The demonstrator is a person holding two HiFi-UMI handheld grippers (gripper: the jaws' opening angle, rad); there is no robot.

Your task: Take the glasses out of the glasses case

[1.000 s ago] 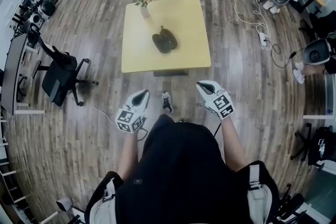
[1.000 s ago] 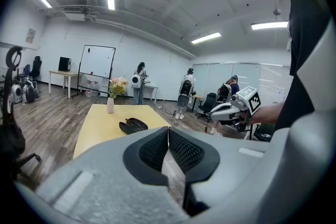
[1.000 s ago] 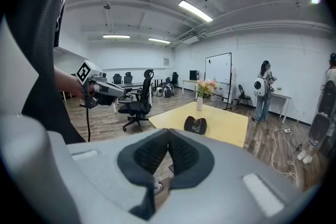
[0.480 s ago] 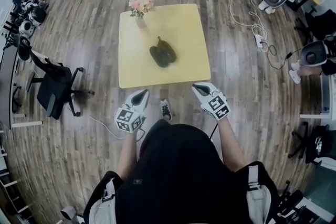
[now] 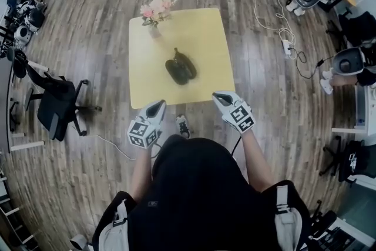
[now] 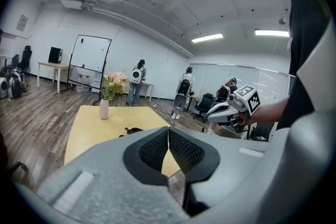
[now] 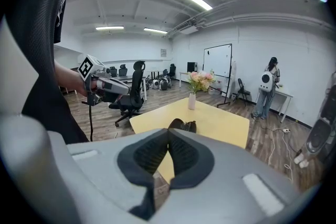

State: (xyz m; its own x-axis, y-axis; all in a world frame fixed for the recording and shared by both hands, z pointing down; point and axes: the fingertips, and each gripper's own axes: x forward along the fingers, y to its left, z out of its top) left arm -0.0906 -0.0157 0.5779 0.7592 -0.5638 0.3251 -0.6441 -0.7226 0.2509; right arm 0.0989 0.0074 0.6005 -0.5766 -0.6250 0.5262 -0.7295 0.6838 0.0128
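Holding your left gripper [image 5: 155, 107] with jaws together and empty suits a plain approach; the glasses case [image 5: 181, 66] lies mid-table, untouched; your right gripper [image 5: 221, 97], likewise closed on nothing, hovers at the table [image 5: 144, 82] edge; both sit closer than a second ago.

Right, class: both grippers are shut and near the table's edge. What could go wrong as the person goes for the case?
1. Left gripper and right gripper both have shut jaws; if they reach the case that way, they may just shove it across the table.
2. The case lies loose; pulling at it with one gripper could drag it along.
3. The vase stands beyond the case; an overreach might tip it.
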